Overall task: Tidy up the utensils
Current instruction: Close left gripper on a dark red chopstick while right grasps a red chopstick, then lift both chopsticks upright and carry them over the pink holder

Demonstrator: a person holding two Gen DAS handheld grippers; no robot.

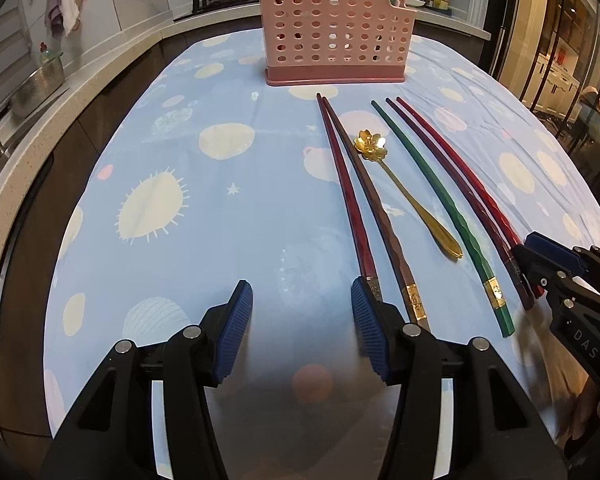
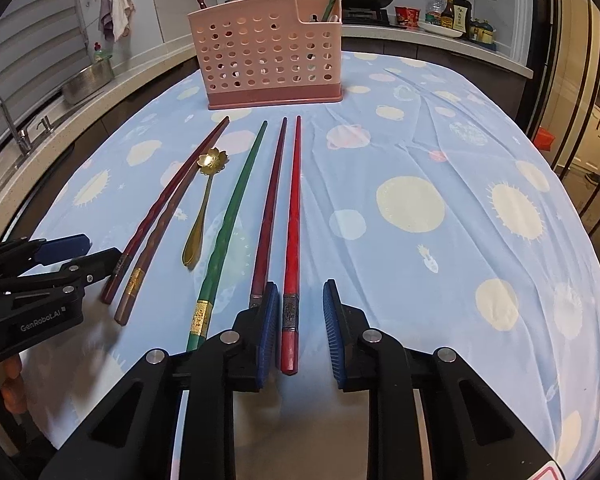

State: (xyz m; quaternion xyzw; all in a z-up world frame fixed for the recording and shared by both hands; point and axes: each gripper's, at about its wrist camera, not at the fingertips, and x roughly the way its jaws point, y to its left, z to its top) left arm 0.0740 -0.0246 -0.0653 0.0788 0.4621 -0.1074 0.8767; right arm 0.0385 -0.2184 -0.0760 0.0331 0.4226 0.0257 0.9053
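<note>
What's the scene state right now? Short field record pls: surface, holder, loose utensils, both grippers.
surface: table under blue patterned cloth
holder: pink perforated utensil holder at the far end, upright, some utensils already inside
loose utensils: five chopsticks and a gold flower spoon lying in a row
green chopstick: right of the spoon
bright red chopstick: rightmost, handle end between the right gripper's pads
left gripper: open, nothing between pads, beside the leftmost chopstick pair
right gripper: open, gap visible to right pad

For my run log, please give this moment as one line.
right gripper: open, around bright red chopstick | left gripper: open, empty | holder: partly filled
</note>
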